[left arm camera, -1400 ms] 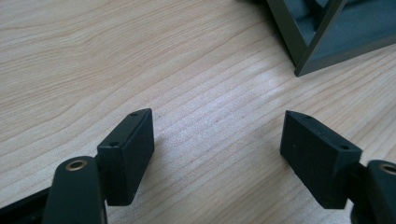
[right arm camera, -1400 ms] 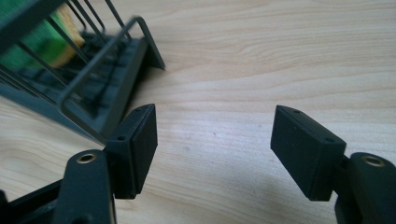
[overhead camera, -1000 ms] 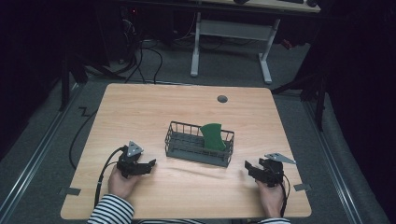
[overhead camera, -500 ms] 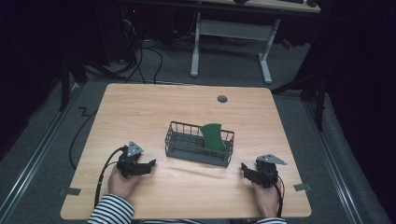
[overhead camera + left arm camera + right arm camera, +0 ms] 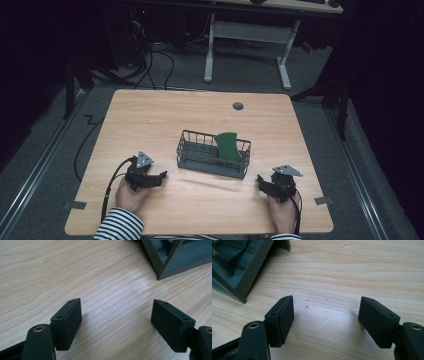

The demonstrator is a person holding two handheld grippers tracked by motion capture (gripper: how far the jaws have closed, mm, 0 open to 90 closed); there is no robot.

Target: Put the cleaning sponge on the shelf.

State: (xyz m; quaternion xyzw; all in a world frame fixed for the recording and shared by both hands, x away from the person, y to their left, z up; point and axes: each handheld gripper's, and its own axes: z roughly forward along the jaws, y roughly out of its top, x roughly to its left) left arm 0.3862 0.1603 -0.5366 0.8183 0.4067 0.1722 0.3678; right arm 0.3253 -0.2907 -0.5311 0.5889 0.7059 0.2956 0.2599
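The wooden worktop (image 5: 150, 120) has a small round grey grommet (image 5: 238, 106) near its far edge. Beyond it, on the grey floor (image 5: 165, 75), stands a white desk frame (image 5: 247, 32) with two legs. Black cables (image 5: 165, 57) lie loose on that floor at the left, and the surroundings are dark.

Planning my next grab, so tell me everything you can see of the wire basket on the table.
The wire basket is a dark grey, oblong rack with thin upright bars, a top rim and a solid-looking base frame; it looks like coated metal. It stands upright, slightly askew, near the middle of the wooden table. A flat green piece stands in its right end, rising above the rim. Nothing else touches it: the left gripper and right gripper rest apart from it, jaws open.
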